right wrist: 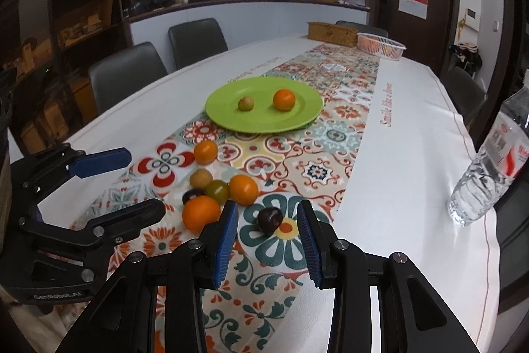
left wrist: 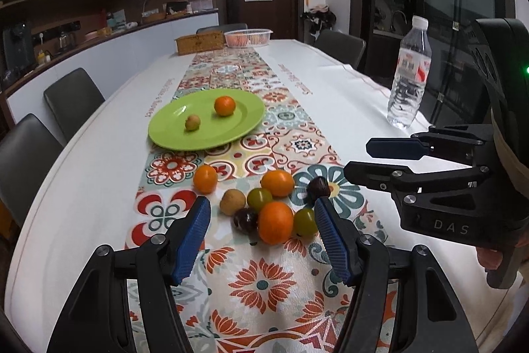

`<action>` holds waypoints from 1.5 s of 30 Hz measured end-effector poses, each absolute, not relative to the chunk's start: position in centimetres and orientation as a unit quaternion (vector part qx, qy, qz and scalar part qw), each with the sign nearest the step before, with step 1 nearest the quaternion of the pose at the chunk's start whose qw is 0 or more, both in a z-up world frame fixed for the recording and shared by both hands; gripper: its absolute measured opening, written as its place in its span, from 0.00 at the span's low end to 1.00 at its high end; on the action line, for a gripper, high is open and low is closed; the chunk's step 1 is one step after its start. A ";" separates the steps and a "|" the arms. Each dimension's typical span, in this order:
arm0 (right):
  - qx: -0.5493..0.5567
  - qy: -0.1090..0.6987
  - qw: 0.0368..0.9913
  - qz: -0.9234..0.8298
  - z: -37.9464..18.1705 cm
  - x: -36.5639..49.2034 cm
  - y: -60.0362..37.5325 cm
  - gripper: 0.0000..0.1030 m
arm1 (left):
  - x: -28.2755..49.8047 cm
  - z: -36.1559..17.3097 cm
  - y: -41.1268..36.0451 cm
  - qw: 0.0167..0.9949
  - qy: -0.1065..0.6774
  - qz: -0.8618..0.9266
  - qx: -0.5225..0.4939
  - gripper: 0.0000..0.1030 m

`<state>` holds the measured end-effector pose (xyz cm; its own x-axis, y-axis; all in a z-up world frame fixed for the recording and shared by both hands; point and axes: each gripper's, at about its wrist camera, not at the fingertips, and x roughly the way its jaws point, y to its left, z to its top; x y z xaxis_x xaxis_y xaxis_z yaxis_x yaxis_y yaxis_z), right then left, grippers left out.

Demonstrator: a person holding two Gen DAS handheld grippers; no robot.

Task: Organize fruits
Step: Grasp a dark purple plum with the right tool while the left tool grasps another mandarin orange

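Observation:
A green plate (left wrist: 172, 134) (right wrist: 228, 114) on the patterned runner holds an orange (left wrist: 224, 105) (right wrist: 284, 99) and a small tan fruit (left wrist: 192, 123) (right wrist: 246, 103). Nearer lies a cluster of loose fruit: oranges (left wrist: 275, 222) (right wrist: 200, 213), green fruits (left wrist: 259, 199), a tan fruit (left wrist: 232, 202) and dark plums (left wrist: 318, 186) (right wrist: 270, 219). My left gripper (left wrist: 263, 232) is open and empty, just before the cluster. My right gripper (right wrist: 267, 240) is open, its fingers either side of a dark plum without touching it. It also shows in the left wrist view (left wrist: 358, 159).
A clear water bottle (left wrist: 410, 75) (right wrist: 489, 167) stands near the table's right edge. A pink basket (left wrist: 248, 37) (right wrist: 382, 45) and a wicker box (left wrist: 200, 43) (right wrist: 332, 33) sit at the far end. Chairs (left wrist: 74, 98) line both sides.

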<state>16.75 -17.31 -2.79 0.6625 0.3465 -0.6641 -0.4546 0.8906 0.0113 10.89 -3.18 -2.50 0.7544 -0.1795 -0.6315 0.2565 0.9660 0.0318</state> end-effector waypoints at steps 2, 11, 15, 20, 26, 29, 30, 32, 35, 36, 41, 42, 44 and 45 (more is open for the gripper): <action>-0.079 0.353 0.905 0.223 -3.4 17.1 -17.3 0.37 | 11.2 -3.0 -3.4 0.932 0.336 -0.117 0.061 0.60; -0.076 0.380 0.893 0.230 -5.8 18.5 -17.4 0.37 | 12.1 -4.8 -4.0 0.923 0.359 -0.124 0.065 0.52; -0.072 0.391 0.887 0.233 -6.6 19.2 -17.3 0.37 | 12.5 -5.3 -4.1 0.919 0.368 -0.128 0.063 0.47; -0.068 0.399 0.884 0.235 -7.3 19.8 -17.2 0.37 | 13.1 -5.7 -4.2 0.916 0.376 -0.131 0.057 0.41; -0.059 0.408 0.879 0.239 -7.9 20.5 -17.0 0.37 | 13.5 -6.1 -4.4 0.913 0.382 -0.132 0.059 0.38; -0.061 0.409 0.878 0.240 -8.1 20.6 -16.8 0.37 | 13.7 -6.4 -4.4 0.911 0.385 -0.131 0.058 0.37; -0.061 0.410 0.878 0.240 -8.1 20.7 -16.8 0.37 | 13.8 -6.4 -4.4 0.911 0.387 -0.131 0.058 0.37; -0.062 0.411 0.877 0.242 -8.3 20.9 -16.8 0.37 | 14.0 -6.6 -4.4 0.910 0.390 -0.131 0.057 0.35; -0.063 0.414 0.875 0.243 -8.5 21.1 -16.6 0.37 | 14.2 -6.8 -4.2 0.908 0.394 -0.130 0.053 0.34; -0.063 0.415 0.875 0.243 -8.6 21.2 -16.6 0.37 | 14.2 -6.8 -4.2 0.908 0.394 -0.131 0.051 0.34; -0.064 0.419 0.872 0.245 -8.9 21.5 -16.3 0.37 | 14.4 -6.9 -4.3 0.907 0.396 -0.132 0.055 0.34; -0.064 0.420 0.872 0.245 -8.9 21.5 -16.3 0.37 | 14.4 -6.9 -4.3 0.907 0.396 -0.132 0.055 0.34; -0.064 0.420 0.871 0.246 -9.0 21.6 -16.2 0.37 | 14.4 -7.0 -4.4 0.907 0.396 -0.131 0.057 0.34; -0.065 0.421 0.871 0.245 -9.1 21.7 -16.1 0.37 | 14.5 -7.0 -4.4 0.907 0.396 -0.131 0.058 0.34</action>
